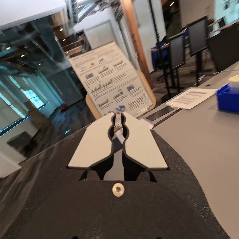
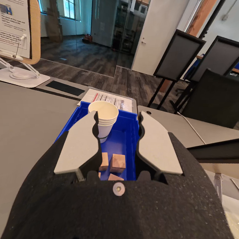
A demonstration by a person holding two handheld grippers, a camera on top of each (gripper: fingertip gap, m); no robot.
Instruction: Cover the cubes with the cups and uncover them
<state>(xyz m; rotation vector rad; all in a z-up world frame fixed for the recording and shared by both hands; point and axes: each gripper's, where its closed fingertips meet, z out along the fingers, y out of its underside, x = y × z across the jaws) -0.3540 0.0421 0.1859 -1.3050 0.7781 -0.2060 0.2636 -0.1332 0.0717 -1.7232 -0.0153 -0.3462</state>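
Observation:
A stack of white paper cups (image 2: 104,116) stands upright at the far end of a blue bin (image 2: 129,124). Several wooden cubes (image 2: 118,163) lie at the bin's near end. My right gripper (image 2: 117,113) hovers over the bin with its jaws wide open. The cup stack stands just inside its left finger (image 2: 82,135), and the right finger is clear of it. My left gripper (image 1: 118,114) is raised off the left of the table, pointing at a poster board (image 1: 111,80). Its jaws are drawn together to a narrow slit with nothing between them. The left wrist view is blurred; the bin (image 1: 227,97) shows at its right edge.
A printed sheet (image 2: 109,98) lies on the grey table (image 2: 32,116) behind the bin. The poster board's white stand (image 2: 25,76) sits at the table's far left. Black display stands (image 2: 177,55) are on the floor beyond. A white cable (image 2: 192,128) runs along the right table.

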